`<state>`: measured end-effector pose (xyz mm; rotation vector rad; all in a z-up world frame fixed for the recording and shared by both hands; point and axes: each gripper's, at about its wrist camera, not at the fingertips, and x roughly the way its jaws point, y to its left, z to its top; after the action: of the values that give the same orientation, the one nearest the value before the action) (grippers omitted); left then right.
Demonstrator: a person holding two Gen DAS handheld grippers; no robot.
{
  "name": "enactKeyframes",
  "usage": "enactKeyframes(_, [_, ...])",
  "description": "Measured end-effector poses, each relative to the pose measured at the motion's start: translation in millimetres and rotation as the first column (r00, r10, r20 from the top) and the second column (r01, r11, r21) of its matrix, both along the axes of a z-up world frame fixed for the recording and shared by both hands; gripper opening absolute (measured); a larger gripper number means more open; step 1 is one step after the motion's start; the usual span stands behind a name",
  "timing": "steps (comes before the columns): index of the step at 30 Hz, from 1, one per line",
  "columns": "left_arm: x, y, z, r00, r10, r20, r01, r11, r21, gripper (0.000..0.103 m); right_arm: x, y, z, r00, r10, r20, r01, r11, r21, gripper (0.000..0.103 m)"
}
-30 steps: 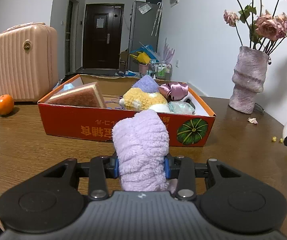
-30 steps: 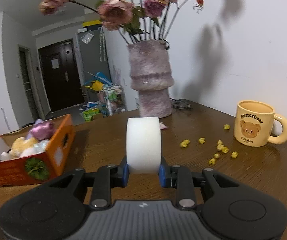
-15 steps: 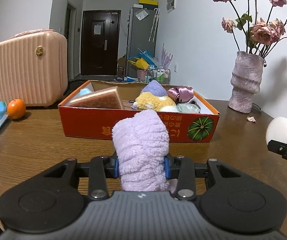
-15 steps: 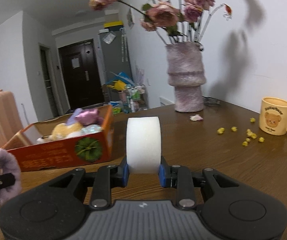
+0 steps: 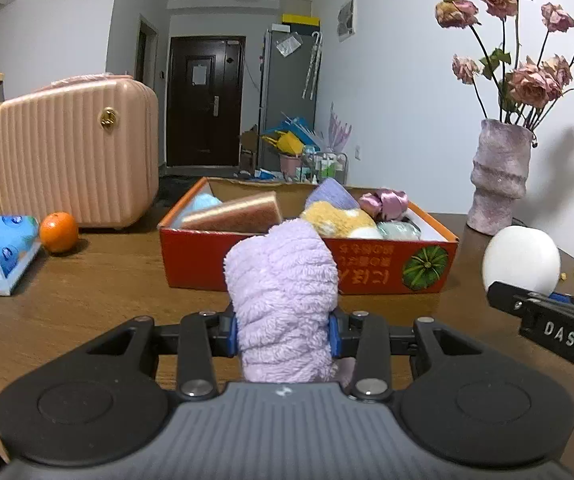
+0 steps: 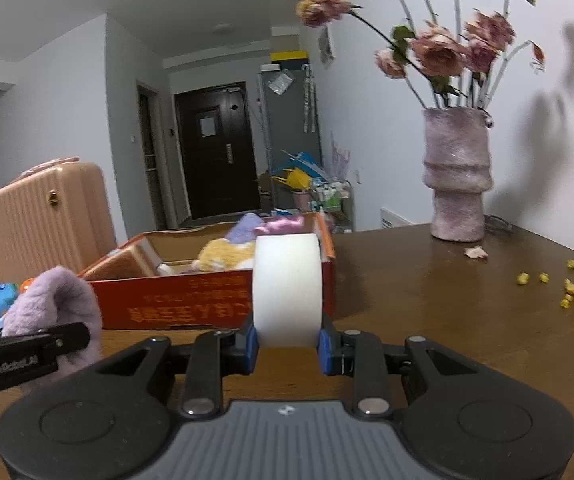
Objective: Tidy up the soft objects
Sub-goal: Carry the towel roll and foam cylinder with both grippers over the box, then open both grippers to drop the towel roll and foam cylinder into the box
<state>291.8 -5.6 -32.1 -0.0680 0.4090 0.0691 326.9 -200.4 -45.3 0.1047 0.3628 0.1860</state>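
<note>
Left wrist view shows one red cardboard box (image 5: 383,268) on the brown wooden table (image 5: 87,288), with about six soft things inside. The left claw (image 5: 283,330) squeezes one fuzzy purple cloth roll (image 5: 283,300). The right claw (image 6: 287,346) squeezes one white foam sponge (image 6: 287,288). Both are near the box.
</note>
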Motion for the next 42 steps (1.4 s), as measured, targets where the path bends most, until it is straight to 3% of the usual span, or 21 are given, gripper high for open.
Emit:
enactKeyframes(18, [25,18,19,0.992,0.04,0.121,-0.043,0.999,0.028,0.039,38,46,5,0.994,0.055,0.089,-0.056,0.998,0.007,0.028])
enactKeyframes(31, [101,25,35,0.98,0.056,0.19,-0.057,0.998,-0.003,0.039,112,58,8,0.988,0.065,0.137,-0.066,0.998,-0.001,0.028])
enactKeyframes(37, [141,29,35,0.98,0.069,0.185,-0.068,0.998,-0.011,0.04,149,68,5,0.988,0.077,0.135,-0.074,0.997,-0.026,0.028])
enactKeyframes(40, [162,34,34,0.984,0.07,0.164,-0.068,0.997,-0.022,0.045,165,72,2,0.99,0.08,0.119,-0.075,0.996,-0.046,0.029])
enactKeyframes(41, [168,35,34,0.985,0.068,0.156,-0.065,0.998,-0.022,0.051,169,73,0,0.991,0.077,0.109,-0.071,0.996,-0.053,0.03])
enactKeyframes(42, [174,37,33,0.987,0.065,0.148,-0.062,0.998,-0.023,0.063,173,72,-1,0.992,0.079,0.098,-0.073,0.996,-0.056,0.039])
